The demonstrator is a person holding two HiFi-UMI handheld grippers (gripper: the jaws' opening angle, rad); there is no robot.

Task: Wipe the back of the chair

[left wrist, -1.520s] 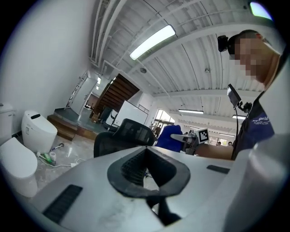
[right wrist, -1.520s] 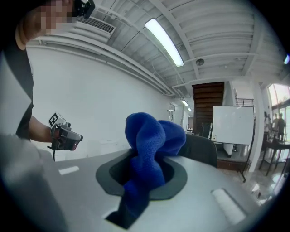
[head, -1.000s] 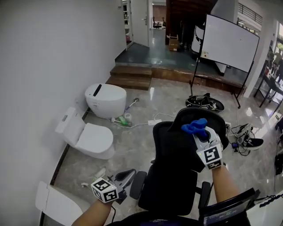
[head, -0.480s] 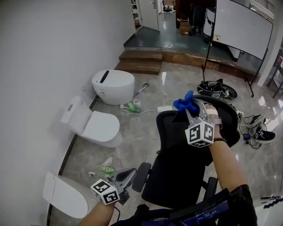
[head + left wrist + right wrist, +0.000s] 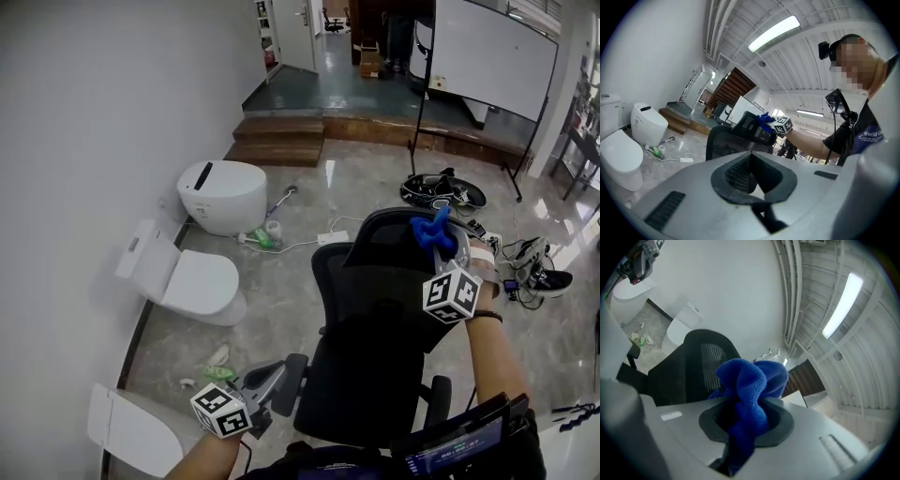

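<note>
We clamp the blue cloth (image 5: pixel 431 229) in our right hand-held gripper (image 5: pixel 442 247) atop the chair (image 5: pixel 375 309). Loosely bunched, it could snag and slip free. Our left hand-held gripper (image 5: pixel 269 382), jaws together and empty, hangs beside the chair.

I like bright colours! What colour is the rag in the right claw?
Bright blue all over. The rag shows best in the right gripper view.

I saw the black mesh-backed office chair (image 5: pixel 375 319) standing upright at centre right of the head view. The crumpled blue microfibre cloth (image 5: pixel 433 230) sat bunched against its headrest (image 5: pixel 398 239), at the upper right edge.
</note>
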